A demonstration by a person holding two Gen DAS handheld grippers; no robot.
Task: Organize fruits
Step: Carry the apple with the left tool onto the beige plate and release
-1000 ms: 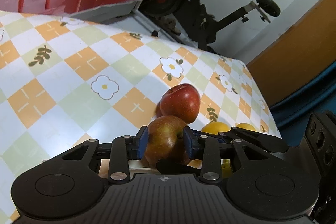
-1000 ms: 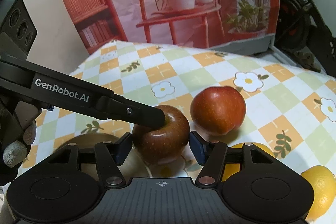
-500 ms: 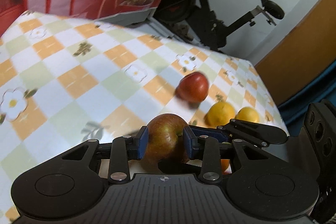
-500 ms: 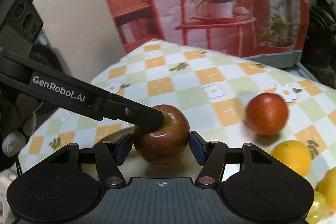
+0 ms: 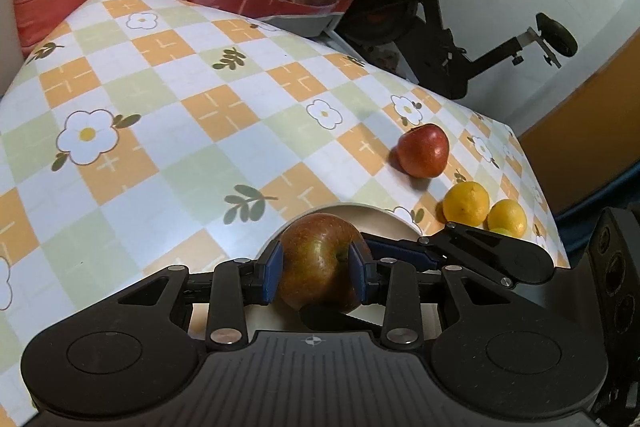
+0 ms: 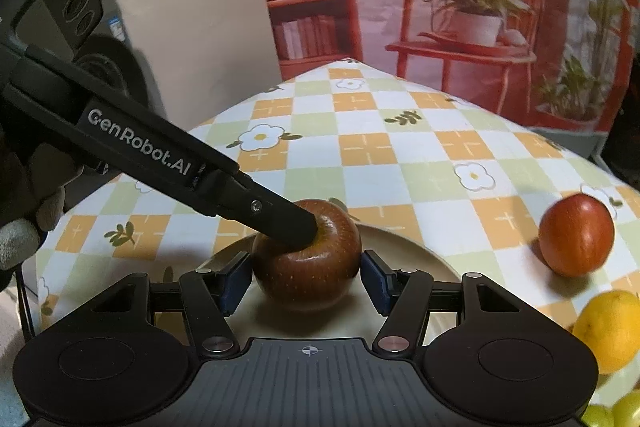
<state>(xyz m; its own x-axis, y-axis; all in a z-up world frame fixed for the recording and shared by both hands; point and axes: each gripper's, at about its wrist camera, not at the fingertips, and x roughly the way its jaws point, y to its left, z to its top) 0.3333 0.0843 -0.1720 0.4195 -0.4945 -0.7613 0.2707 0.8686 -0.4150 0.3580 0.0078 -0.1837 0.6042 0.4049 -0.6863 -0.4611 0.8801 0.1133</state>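
A dark red-brown apple sits between the blue pads of my left gripper, which is shut on it. In the right wrist view the same apple fills my right gripper, whose pads touch its two sides. The left gripper's upper finger crosses in from the left and presses into the stem dimple. A cream plate lies right under the apple, also seen as the plate; I cannot tell whether the apple rests on it.
On the checked flower tablecloth a second red apple lies to the right, with two yellow-orange citrus fruits nearer the edge. Green grapes show at the bottom right. An exercise bike stands beyond the table. A gloved hand holds the left gripper.
Both grippers have moved together leftward across the table with the apple between them, away from the red apple and citrus. The plate now shows under the apple.
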